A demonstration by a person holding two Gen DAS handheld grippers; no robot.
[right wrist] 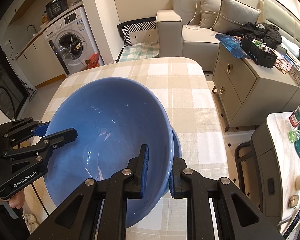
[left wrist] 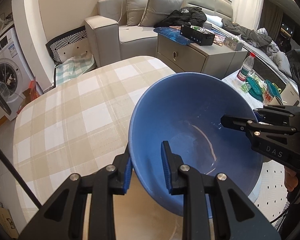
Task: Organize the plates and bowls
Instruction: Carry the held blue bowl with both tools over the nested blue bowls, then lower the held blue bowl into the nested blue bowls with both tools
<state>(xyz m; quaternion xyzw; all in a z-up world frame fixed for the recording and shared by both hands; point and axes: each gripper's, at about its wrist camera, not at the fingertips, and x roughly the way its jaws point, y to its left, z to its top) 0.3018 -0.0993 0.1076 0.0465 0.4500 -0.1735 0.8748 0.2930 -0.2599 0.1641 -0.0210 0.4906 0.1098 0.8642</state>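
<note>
Left tongs (left wrist: 148,172) marked "GenRobot.AI", right tongs (right wrist: 160,172) "DAS", clamp blue bowl (left wrist: 190,120).

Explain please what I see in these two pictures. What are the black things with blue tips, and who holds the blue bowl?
No robot arm is here. A person holds a hand tool in each hand; each tool ends in black tongs with blue pads and carries a wide-angle camera that looks along the tongs. One picture comes from the left tool, the other from the right, so each also shows the other tool from the side.

The left tongs and the right tongs each pinch the rim of the large blue bowl, on opposite sides. The bowl is tilted over a table with a beige checked cloth. In the right picture, a second blue rim shows just behind the bowl. Behind stand a sofa and a washing machine.
</note>
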